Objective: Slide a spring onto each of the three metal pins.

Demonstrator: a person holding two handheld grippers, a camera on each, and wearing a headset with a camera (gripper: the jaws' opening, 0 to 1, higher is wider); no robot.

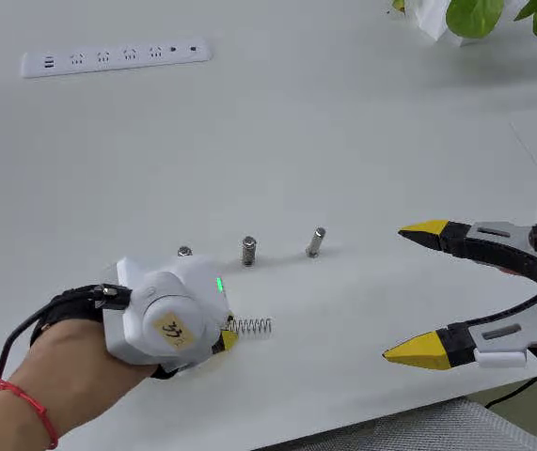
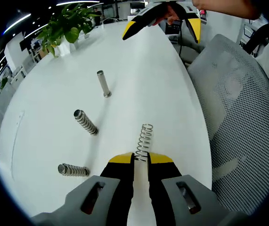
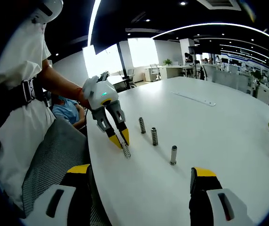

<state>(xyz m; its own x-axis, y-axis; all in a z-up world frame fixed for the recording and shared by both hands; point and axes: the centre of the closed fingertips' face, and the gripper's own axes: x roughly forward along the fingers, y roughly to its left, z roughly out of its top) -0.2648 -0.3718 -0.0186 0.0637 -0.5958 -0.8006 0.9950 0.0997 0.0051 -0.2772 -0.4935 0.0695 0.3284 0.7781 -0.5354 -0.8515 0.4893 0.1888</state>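
Silvery coiled spring lies on the white table, one end clamped by the left gripper. Right gripper hovers, jaws wide apart. One steel pin stands bare.

Two spring-clad pins, bare pin, flat-lying spring

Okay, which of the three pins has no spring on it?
The end pin nearest the right gripper: its shaft is smooth and bare, while the middle pin and opposite end pin wear springs.
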